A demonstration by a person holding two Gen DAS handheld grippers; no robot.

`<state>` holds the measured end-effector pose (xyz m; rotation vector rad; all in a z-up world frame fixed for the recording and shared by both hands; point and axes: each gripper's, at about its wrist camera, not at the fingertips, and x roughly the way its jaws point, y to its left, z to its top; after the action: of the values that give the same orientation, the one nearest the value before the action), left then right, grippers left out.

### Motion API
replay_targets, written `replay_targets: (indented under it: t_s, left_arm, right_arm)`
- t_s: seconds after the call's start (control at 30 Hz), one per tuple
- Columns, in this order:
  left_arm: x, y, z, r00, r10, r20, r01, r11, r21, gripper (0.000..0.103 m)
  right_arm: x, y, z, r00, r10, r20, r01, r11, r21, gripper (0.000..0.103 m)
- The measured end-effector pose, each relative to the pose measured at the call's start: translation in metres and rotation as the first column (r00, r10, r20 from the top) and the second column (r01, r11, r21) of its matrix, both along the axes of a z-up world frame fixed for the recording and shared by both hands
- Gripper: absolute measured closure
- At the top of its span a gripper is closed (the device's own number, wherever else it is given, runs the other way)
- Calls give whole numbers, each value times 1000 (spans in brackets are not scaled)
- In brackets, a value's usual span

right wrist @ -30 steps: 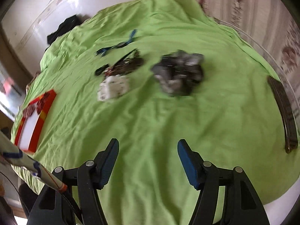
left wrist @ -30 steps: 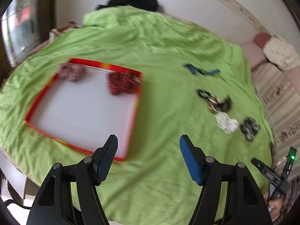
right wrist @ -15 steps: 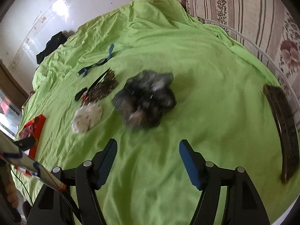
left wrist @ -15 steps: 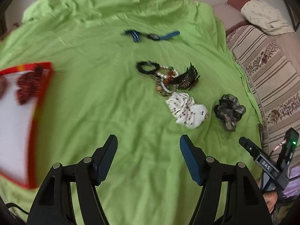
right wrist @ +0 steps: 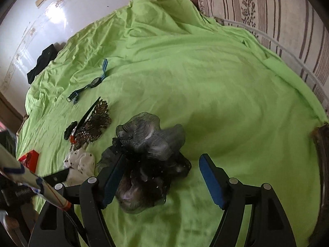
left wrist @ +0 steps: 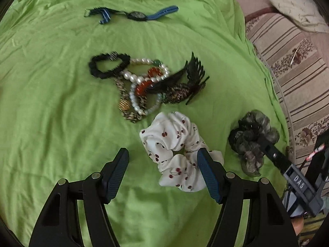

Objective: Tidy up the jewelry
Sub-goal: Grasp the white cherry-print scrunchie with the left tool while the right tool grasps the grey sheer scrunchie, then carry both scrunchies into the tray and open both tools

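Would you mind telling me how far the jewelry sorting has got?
Early stage. Nothing is held: the left gripper is open by the white cherry scrunchie, the right gripper, jaws just widened, around the grey scrunchie. The bracelet pile and watch remain on the green sheet.

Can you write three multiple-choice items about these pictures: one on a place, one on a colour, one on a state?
1. Where does the white cherry-print scrunchie lie?
A. In a red tray
B. On the green sheet, at the left gripper
C. On the striped sofa

2. What colour is the scrunchie at the right gripper?
A. Grey-black
B. Pink
C. Yellow

3. How do the right gripper's jaws stand?
A. Shut on the watch
B. Shut with nothing between
C. Open, the scrunchie between them

Key: 1 B, it lies on the sheet, partly between the left fingers. 2 A, sheer grey-black fabric. 3 C, the jaws have just been opening; the blue finger stands clear of the fabric.
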<state>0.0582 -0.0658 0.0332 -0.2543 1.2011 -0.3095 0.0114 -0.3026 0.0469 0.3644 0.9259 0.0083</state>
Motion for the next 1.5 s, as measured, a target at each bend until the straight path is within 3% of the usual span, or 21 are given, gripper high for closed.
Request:
replay_targets:
  t_s: [0.13,0.27,0.3,0.33,0.37,0.4,0.43,0.53,0.8,1.2,1.37,1.5]
  left_arm:
    - [3,-1,-6,1000,13,-1,-13,1000,0,35]
    - [6,-5,-4,1000,1,6,-1,1000,3,36]
    - [6,-7,-4,1000,-11,13,11,1000,6,55]
    - [6,-10,-4,999,-41,5,41,999,3,87]
    - [6,-12,-5,998,-59,-13,59,998,0,94]
    - [4,-14,-5,998,-66,-21,66,998,0,94]
    - [0,-15,-3,997,-70,-8,71,997,8,94]
    - [-14,-16,11,994,-102,33,101,994,32,94]
    - [-47,13,54,992,-80,102,81,997,-9,94]
    - [-110,109,94,981,84,177,-82,996,-16,94]
    - [-141,186,109,955,217,204,-213,976,-43,94]
    - [-162,252,111,920,334,205,-332,942,-45,94]
  right_arm:
    - [5,-1,-12,1000,-18,-19,19,998,52,25]
    - [5,5,-15,1000,-15,-9,15,999,36,27]
    - [5,7,-13,1000,-7,-3,7,999,34,35]
    - [6,8,-13,1000,2,-3,-2,999,35,49]
    - [7,9,-12,1000,10,-7,-10,999,37,57]
    - [7,10,-11,1000,19,-13,-18,999,49,71]
    - [7,11,-10,1000,22,-14,-21,998,57,78]
    - [2,15,0,999,35,3,-35,998,58,84]
    - [-24,19,31,998,49,47,-52,996,67,85]
    - [-66,42,61,993,92,69,-97,993,68,85]
    - [-74,72,70,985,155,70,-160,985,70,85]
    - [-73,110,76,972,226,67,-232,969,88,85]
